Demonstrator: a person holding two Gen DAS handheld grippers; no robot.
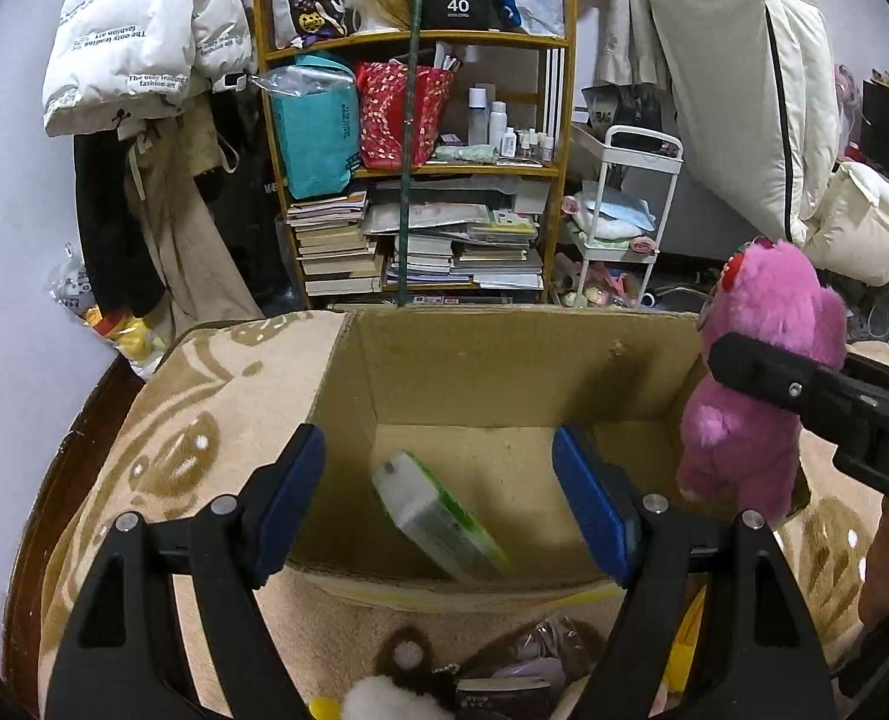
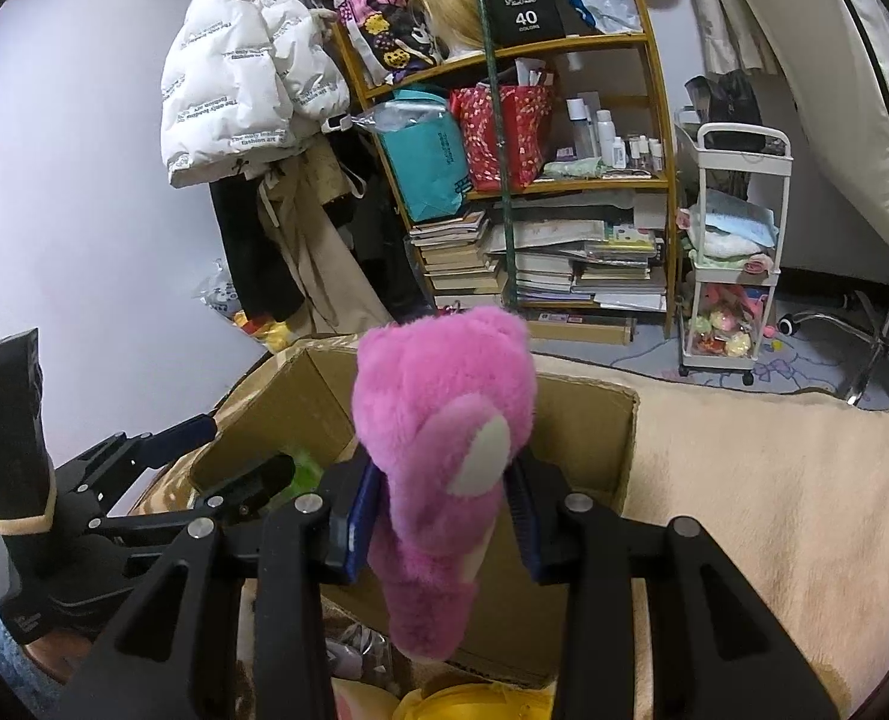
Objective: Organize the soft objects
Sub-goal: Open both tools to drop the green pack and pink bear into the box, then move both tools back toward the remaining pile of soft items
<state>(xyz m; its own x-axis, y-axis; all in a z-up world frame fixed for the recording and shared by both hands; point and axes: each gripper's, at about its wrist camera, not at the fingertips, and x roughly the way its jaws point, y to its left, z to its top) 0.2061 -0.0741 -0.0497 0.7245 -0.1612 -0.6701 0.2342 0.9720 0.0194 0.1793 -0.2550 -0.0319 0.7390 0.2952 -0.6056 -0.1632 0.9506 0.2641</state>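
An open cardboard box (image 1: 504, 360) stands on a beige patterned blanket (image 1: 216, 408). A green and white pack (image 1: 438, 516) lies tilted inside it. My left gripper (image 1: 438, 504) is open and empty, its blue pads either side of the box's near rim. My right gripper (image 2: 441, 510) is shut on a pink plush bear (image 2: 444, 420) and holds it upright above the box's right edge. The bear (image 1: 756, 372) also shows at the right of the left wrist view. The left gripper (image 2: 234, 450) shows at the left of the right wrist view.
More soft toys lie in front of the box: a white and brown plush (image 1: 396, 678) and something yellow (image 2: 474, 702). A wooden bookshelf (image 1: 420, 168), hanging coats (image 1: 144, 60) and a white trolley (image 2: 732, 252) stand behind the box.
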